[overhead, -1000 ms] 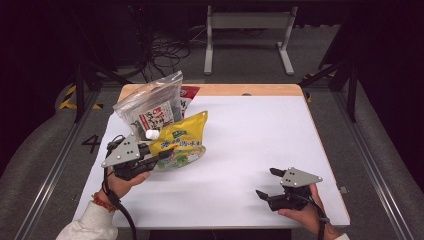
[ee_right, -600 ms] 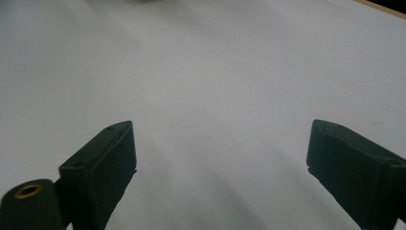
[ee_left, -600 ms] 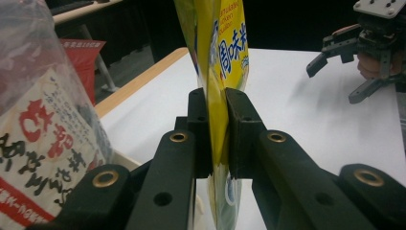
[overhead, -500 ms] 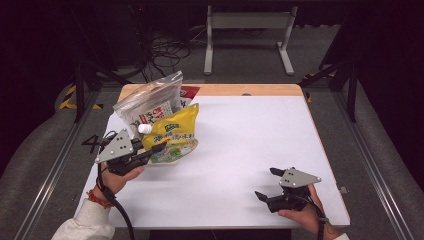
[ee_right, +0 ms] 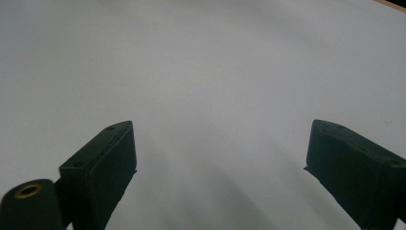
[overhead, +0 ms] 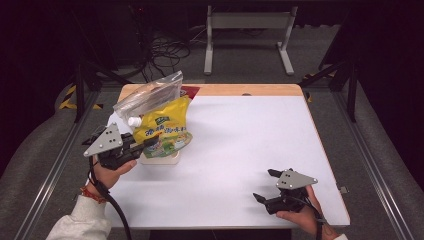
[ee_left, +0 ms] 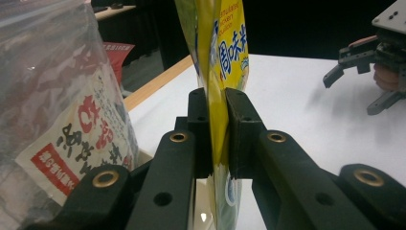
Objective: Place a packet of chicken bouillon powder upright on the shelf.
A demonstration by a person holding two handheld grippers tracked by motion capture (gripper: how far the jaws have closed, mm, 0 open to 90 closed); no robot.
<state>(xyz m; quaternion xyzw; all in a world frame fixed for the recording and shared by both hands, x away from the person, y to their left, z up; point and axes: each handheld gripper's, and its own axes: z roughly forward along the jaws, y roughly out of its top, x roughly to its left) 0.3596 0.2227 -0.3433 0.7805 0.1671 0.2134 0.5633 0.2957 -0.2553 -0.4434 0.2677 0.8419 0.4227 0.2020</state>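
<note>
The left gripper (overhead: 150, 143) is clamping its jaws on the yellow pouch (overhead: 165, 131), near the pouch's lower left edge as the high view shows it. In the left gripper view the two black jaws are pressing flat against either side of the thin yellow pouch (ee_left: 216, 120), with no gap showing between pads and foil. The pouch is standing up on edge at the left side of the white surface (overhead: 250, 150), leaning back toward a clear plastic bag (overhead: 147, 95) that is sitting just behind it at the far left corner. The clear bag is holding packets with red and white printing, and in the left gripper view it is looming close on the left (ee_left: 62, 110). A small white tray-like thing (overhead: 161, 157) is lying under the pouch's lower edge; what exactly it is I cannot tell.

The right gripper (overhead: 264, 186) is resting near the front right of the surface, well apart from the pouch and the bag, held by the person's right hand (overhead: 300, 220). Its jaws are standing wide open with nothing between them, and the right gripper view is looking past them at bare white surface (ee_right: 215, 72). The same gripper is appearing far off at the upper right of the left gripper view (ee_left: 352, 60)
</note>
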